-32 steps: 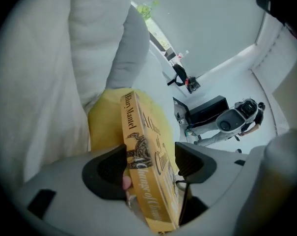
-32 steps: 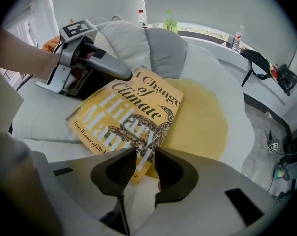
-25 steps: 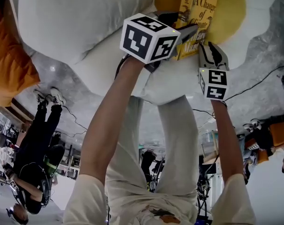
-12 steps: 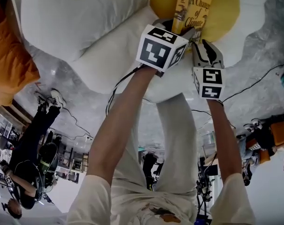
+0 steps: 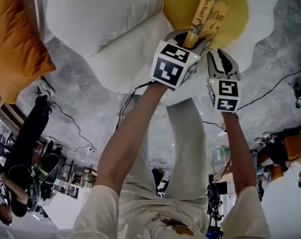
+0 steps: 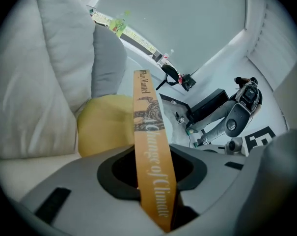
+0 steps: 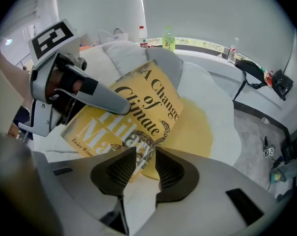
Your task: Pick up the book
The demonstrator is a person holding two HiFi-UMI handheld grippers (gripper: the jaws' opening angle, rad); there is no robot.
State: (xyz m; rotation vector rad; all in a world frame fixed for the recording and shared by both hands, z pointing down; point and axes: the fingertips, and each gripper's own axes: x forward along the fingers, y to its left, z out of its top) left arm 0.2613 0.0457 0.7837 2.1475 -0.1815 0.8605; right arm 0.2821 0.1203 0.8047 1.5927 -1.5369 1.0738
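The yellow book [image 5: 206, 20] is off the yellow round cushion [image 5: 234, 8], tipped up on edge. My left gripper [image 5: 192, 35] is shut on it; its jaws have just been closing with the book between them. In the left gripper view the orange spine [image 6: 150, 156] runs up from between the jaws of the left gripper [image 6: 157, 183]. My right gripper [image 5: 220, 58] sits just right of the book. In the right gripper view the front cover [image 7: 138, 112] lies beyond the right gripper [image 7: 144, 165], which is open with a narrow gap and nothing clamped. One finger of the left gripper [image 7: 101, 98] crosses the cover.
The yellow cushion sits on a large white egg-shaped floor cushion [image 5: 135, 68]. A white pillow [image 5: 100, 14] lies at the top left and an orange pillow [image 5: 16, 49] at the far left. Cables [image 5: 274, 91] cross the grey floor. A person [image 5: 21, 158] stands at the left.
The book has come up from lying flatter on the cushion and now stands more on edge. Both grippers have risen with it, and the left one has shifted right, closer to the right gripper.
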